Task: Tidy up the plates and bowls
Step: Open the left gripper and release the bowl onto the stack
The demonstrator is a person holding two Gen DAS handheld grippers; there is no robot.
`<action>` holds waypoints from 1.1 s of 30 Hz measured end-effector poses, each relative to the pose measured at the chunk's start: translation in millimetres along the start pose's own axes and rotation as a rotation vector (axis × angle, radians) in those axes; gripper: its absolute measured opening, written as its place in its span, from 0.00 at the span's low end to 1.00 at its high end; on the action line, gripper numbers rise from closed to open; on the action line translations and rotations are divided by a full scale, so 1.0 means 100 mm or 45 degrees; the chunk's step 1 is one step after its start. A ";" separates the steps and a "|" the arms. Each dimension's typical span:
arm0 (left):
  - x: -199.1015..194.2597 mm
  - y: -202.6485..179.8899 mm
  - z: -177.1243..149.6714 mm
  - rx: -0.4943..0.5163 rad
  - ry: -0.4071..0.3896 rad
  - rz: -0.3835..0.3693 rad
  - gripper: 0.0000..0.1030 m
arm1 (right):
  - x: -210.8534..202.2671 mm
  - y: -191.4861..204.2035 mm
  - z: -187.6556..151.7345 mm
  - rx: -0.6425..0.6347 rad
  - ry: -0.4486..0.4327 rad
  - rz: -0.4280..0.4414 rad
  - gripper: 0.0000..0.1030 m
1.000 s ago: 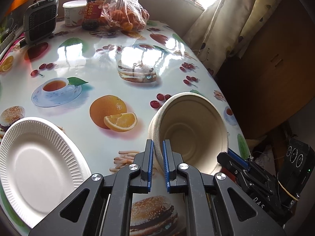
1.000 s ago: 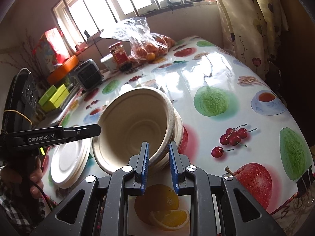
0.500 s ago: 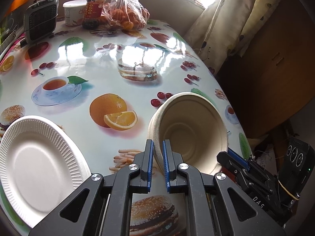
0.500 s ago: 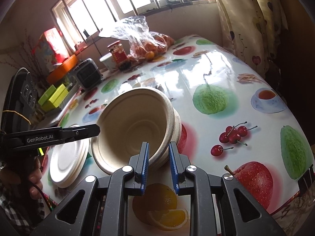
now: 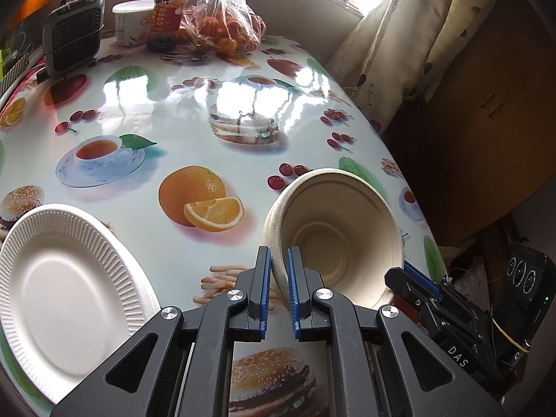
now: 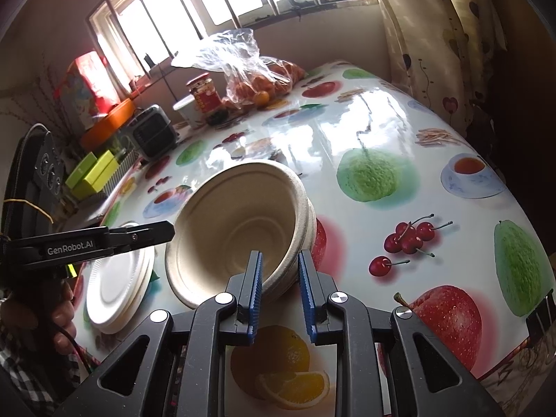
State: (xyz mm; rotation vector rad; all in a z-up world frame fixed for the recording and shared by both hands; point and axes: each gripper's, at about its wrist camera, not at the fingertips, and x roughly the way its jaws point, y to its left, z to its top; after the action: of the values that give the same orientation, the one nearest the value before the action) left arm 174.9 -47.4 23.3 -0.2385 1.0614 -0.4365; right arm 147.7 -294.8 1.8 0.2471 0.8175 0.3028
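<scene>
A stack of beige paper bowls (image 5: 333, 229) is tilted and held up over the fruit-print table. My left gripper (image 5: 278, 260) is shut on the near rim of the stack. My right gripper (image 6: 278, 264) is shut on the opposite rim of the same stack of bowls (image 6: 239, 229), and its fingers (image 5: 417, 279) show at the right in the left wrist view. A stack of white ribbed paper plates (image 5: 66, 292) lies on the table to the left; it also shows in the right wrist view (image 6: 118, 285).
At the table's far end stand a bag of oranges (image 5: 222, 24), a red jar (image 5: 170, 14), a white tub (image 5: 130, 22) and a small grey heater (image 5: 74, 31). A curtain (image 5: 392, 52) and a wooden cabinet (image 5: 486, 111) are to the right.
The bowl stack has tilted slightly and shifted a little lower in both views. Both grippers keep their hold on the rim.
</scene>
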 end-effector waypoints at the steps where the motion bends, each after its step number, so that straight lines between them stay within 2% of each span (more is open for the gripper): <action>1: 0.00 0.00 0.00 0.000 0.000 0.001 0.10 | 0.00 0.00 0.00 0.001 0.001 -0.003 0.23; 3: 0.00 0.01 0.00 -0.003 0.001 0.000 0.10 | 0.01 -0.01 0.00 0.003 0.006 -0.005 0.26; 10: 0.01 0.03 -0.03 -0.006 0.002 0.005 0.10 | 0.02 0.01 -0.01 0.002 0.007 -0.005 0.27; 22: -0.09 0.02 -0.09 0.004 -0.060 0.033 0.19 | -0.05 0.07 -0.02 -0.020 -0.031 -0.037 0.42; 24: -0.12 0.02 -0.11 0.012 -0.080 0.054 0.22 | -0.08 0.07 -0.04 -0.031 -0.041 -0.041 0.43; 30: -0.25 0.03 -0.23 0.033 -0.142 0.118 0.22 | -0.15 0.14 -0.11 -0.073 -0.070 -0.068 0.50; 33: -0.31 0.04 -0.31 0.057 -0.184 0.192 0.22 | -0.18 0.18 -0.16 -0.100 -0.085 -0.081 0.54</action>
State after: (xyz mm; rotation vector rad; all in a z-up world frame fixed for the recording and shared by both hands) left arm 135.9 -29.3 31.8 -0.1469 0.9199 -0.3023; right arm 121.1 -283.1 9.3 0.1564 0.7444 0.2647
